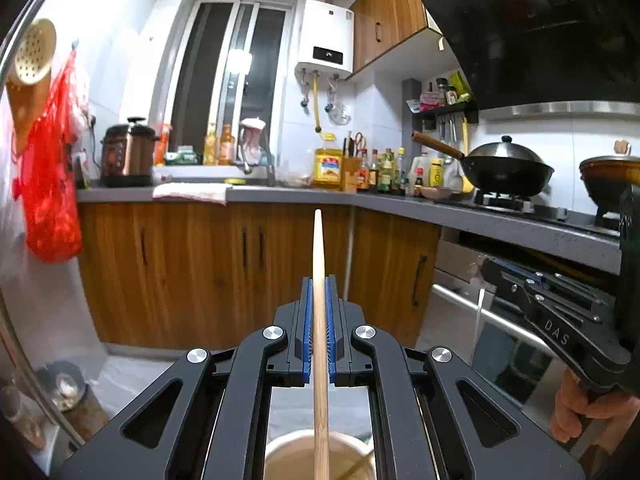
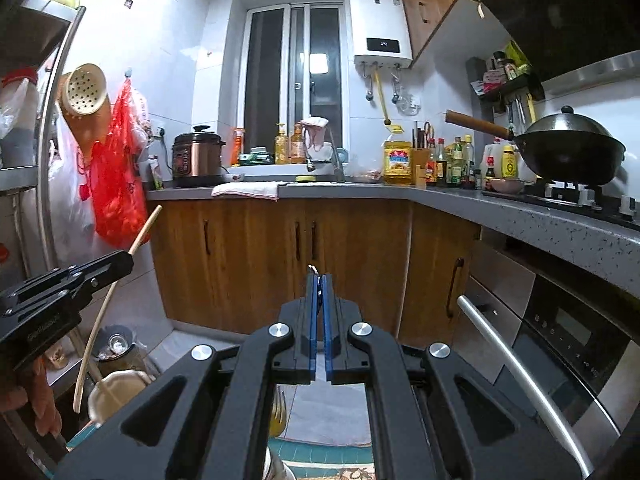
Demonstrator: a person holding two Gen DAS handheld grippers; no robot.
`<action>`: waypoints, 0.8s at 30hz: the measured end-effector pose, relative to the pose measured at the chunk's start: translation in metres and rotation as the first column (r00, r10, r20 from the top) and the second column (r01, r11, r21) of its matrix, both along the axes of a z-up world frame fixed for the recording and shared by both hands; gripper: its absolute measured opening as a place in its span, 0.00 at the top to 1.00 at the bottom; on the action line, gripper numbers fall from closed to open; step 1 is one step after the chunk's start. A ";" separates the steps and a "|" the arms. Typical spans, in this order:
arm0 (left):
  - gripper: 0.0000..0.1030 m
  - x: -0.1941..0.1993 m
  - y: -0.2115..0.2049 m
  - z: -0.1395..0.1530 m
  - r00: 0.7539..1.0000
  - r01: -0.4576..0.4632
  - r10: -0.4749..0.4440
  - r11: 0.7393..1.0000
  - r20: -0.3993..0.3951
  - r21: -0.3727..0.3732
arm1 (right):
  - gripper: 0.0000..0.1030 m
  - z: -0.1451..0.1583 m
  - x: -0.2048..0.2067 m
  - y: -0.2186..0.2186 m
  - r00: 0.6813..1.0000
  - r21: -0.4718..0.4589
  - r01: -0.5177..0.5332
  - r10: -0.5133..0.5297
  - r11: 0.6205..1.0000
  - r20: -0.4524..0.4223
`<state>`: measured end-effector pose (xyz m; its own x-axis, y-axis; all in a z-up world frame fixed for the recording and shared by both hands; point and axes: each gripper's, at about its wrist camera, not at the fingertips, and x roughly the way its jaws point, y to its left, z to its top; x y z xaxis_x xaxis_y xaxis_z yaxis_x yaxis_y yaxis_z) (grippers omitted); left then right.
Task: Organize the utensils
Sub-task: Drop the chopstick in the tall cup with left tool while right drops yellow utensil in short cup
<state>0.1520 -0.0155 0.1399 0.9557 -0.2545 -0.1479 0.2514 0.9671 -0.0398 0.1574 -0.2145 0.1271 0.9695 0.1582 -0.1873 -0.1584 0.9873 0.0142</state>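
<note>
At the far left of the right wrist view, the left gripper (image 2: 130, 258) enters from the frame edge with its jaws clamped on a long wooden chopstick (image 2: 104, 312). The stick slants from an upper tip near the red bag (image 2: 116, 184) down toward a cream utensil holder (image 2: 116, 394) at the lower left; its lower end hangs just outside the holder's rim, not in it. Something thin already leans inside the holder, though what it is cannot be told.

Toward the centre of the same view, the right gripper (image 2: 319, 280) has its blue pads nearly together around a thin metal utensil (image 2: 313, 269). Only a small bright tip shows past the pads, and a pale fork-like shape appears below between the linkage arms, so it seems to be cutlery, but which kind is unclear.

Seen from the left wrist view, the chopstick runs straight up between the closed blue pads, and the holder's rim sits at the bottom centre, directly below.

Judging by this, the task is partway: both pieces are picked up and neither is stowed. The chopstick looks closest to being dropped in; the metal piece has yet to be brought across.
</note>
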 end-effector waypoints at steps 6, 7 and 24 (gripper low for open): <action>0.94 0.003 -0.006 -0.009 0.999 -0.017 0.016 0.999 0.044 0.032 | 0.98 -0.006 0.008 0.008 1.000 -0.026 0.010 -0.009 1.000 0.022; 0.94 0.003 -0.007 -0.011 0.999 -0.014 0.012 0.999 0.046 0.034 | 0.98 -0.008 0.008 0.010 1.000 -0.032 0.008 -0.007 0.999 0.024; 0.93 -0.021 0.015 -0.035 1.000 -0.011 0.012 0.998 -0.015 0.070 | 0.98 -0.035 -0.006 0.010 0.994 -0.079 -0.095 0.090 0.992 -0.056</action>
<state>0.1305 0.0000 0.1053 0.9560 -0.2323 -0.1792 0.2403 0.9704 0.0239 0.1509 -0.2048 0.0919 0.9399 0.2288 -0.2535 -0.2502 0.9666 -0.0552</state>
